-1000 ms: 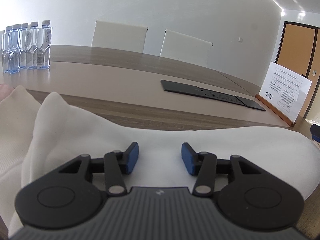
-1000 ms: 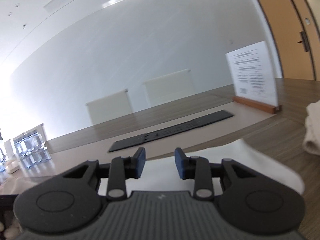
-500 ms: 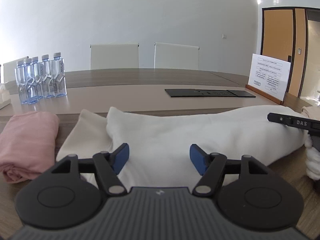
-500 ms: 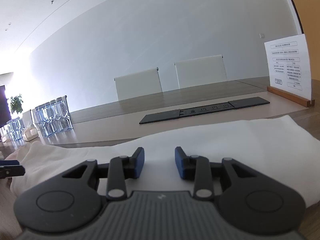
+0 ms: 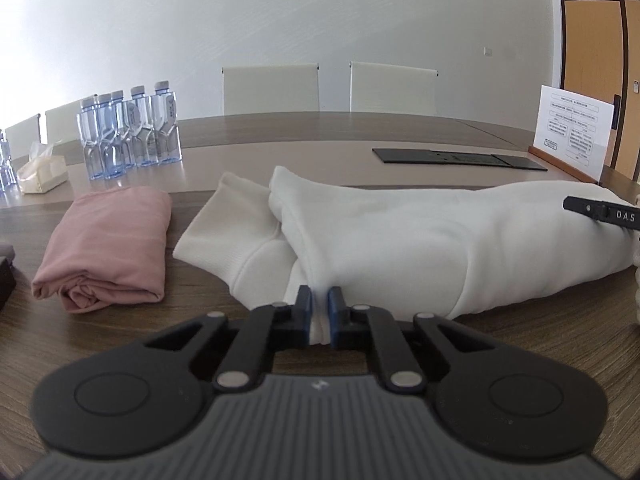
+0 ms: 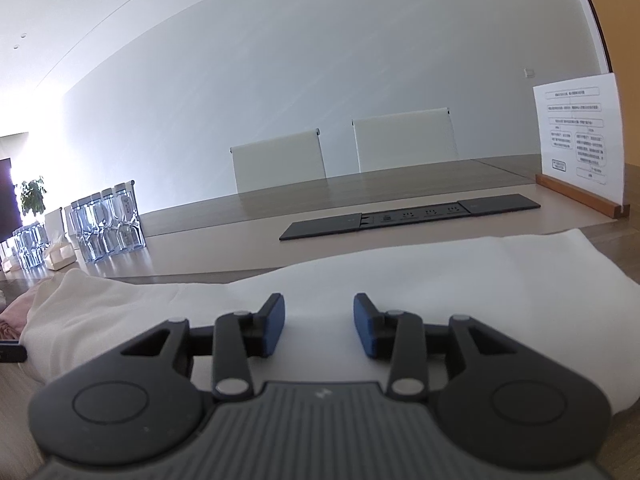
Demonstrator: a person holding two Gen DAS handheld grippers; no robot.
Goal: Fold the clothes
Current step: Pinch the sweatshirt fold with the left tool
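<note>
A white garment (image 5: 400, 240) lies bunched across the wooden table (image 5: 100, 340), one cuffed part spread toward the left. My left gripper (image 5: 319, 312) is shut on a fold at its near edge, with white cloth pinched between the blue pads. In the right wrist view, my right gripper (image 6: 319, 326) hovers open over the other end of the white garment (image 6: 440, 272), pads apart with cloth lying below them. Part of the right gripper (image 5: 600, 210) shows at the garment's right end. A folded pink garment (image 5: 108, 248) rests to the left.
Several water bottles (image 5: 128, 136) and a tissue box (image 5: 42, 170) stand at the back left. A black socket panel (image 5: 456, 158) is set into the table's middle, and a paper sign (image 5: 572, 136) in a wooden base stands at the right. White chairs (image 5: 272, 88) line the far side.
My left gripper drew back from above the garment to its near edge, opened wider, then closed on a fold. The right gripper's view levelled out and its jaws stayed apart.
</note>
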